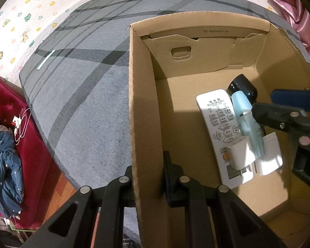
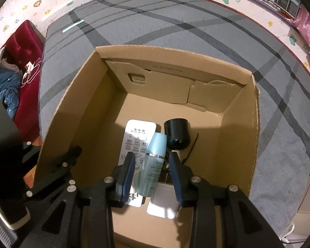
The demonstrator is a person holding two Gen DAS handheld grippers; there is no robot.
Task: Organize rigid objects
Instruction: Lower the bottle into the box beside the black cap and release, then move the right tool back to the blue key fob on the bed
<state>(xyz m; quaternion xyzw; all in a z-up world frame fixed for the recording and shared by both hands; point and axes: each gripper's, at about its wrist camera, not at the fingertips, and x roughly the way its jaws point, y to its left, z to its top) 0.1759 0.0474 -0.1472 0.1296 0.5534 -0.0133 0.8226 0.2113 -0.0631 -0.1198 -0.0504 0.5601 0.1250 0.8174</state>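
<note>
A: Where do the things lie?

B: In the open cardboard box [image 2: 76, 95] standing on the grey striped bed cover [image 2: 217, 47]. On its floor are a white remote control [image 1: 215, 111], a pale blue bottle [image 2: 153, 161] with a silver ring lying partly across it, a black round cap [image 2: 176, 133], a white plug adapter [image 1: 239, 153] and a flat white item [image 1: 268, 155] under the bottle's base.

A: Any writing to read?

B: The remote's buttons and the bottle carry small print, too fine to make out. The box's far inner flap has a printed line that looks like a size code beginning with "W"; the rest is blurred.

A: And the grippers?

B: The left hand-held gripper [image 1: 149, 177] is clamped on the box's left wall, one finger inside and one outside. The right hand-held gripper [image 2: 153, 175] points down into the box, its blue pads standing apart on either side of the bottle, not pressing on it.
</note>
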